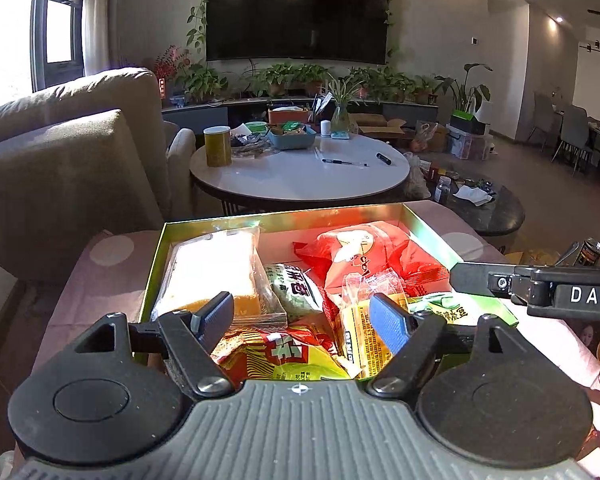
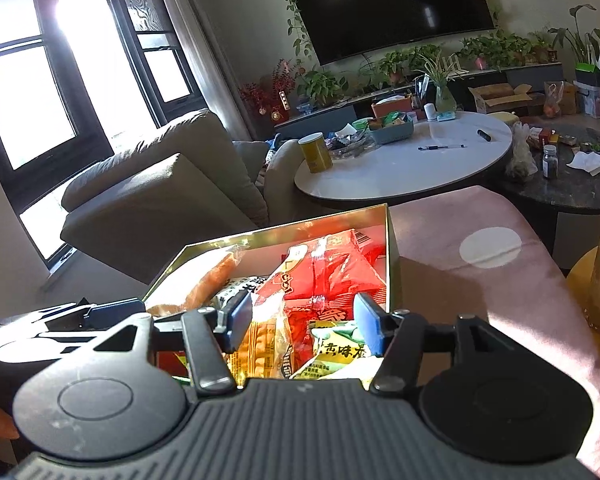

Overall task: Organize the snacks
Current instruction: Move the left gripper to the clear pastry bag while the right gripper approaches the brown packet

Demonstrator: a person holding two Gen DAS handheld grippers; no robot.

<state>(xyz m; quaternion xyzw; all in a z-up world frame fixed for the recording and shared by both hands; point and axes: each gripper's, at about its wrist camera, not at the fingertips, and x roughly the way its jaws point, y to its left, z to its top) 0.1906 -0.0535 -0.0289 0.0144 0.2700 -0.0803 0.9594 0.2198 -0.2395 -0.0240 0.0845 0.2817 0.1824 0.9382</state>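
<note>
While both grippers hover over the snack box, nothing is held.
Left gripper and right gripper stand with jaws parted and empty above the gold-walled box on the pink cloth. Inside lie soft, crinkly packets — red bag, bread pack, yellow packet — light and slippery, probably best pinched at a sealed edge.

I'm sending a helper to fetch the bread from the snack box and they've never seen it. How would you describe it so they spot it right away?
Find the shiny gold-walled box on the pink cloth. The bread lies in its far left corner, in a clear wrapper. It is the only pale, plain item there; its neighbours are printed red, green and yellow packets.
</note>
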